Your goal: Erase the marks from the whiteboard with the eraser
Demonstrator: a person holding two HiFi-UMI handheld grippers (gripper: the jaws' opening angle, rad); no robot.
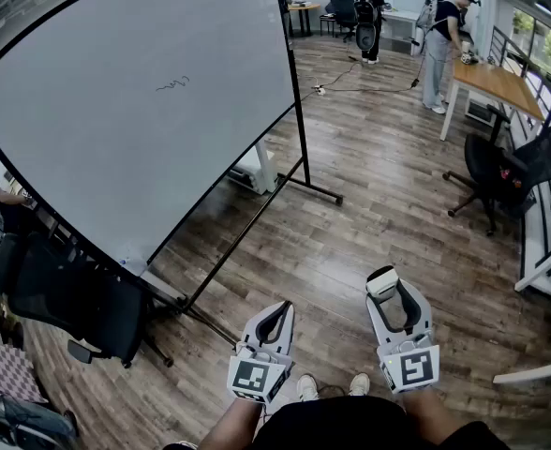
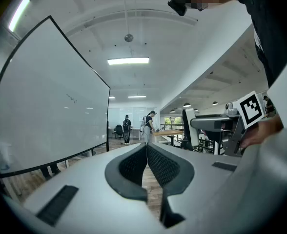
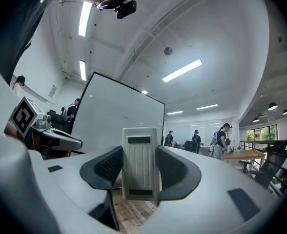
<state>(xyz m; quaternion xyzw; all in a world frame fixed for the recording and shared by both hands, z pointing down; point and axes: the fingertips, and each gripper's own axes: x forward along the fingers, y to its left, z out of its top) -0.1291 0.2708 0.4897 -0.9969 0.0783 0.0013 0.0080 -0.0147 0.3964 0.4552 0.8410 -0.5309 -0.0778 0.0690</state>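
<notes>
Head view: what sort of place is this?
Probably an open-plan office or lab: a free-standing whiteboard on a wood-plank floor, black office chairs, and a wooden desk with people standing by it at the back.

Brown wood-plank floor (image 1: 369, 223) runs through a long office. A wooden table (image 1: 496, 82) stands at the right near windows (image 1: 536, 28) (greenery outside), with a black office chair (image 1: 486, 172) beside it. Strip lights (image 2: 128, 61) glow on the white ceiling (image 2: 148, 23).

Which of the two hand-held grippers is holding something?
The right hand-held gripper: its jaws clamp the pale eraser. The left hand-held gripper has its jaws shut together, empty.
</notes>
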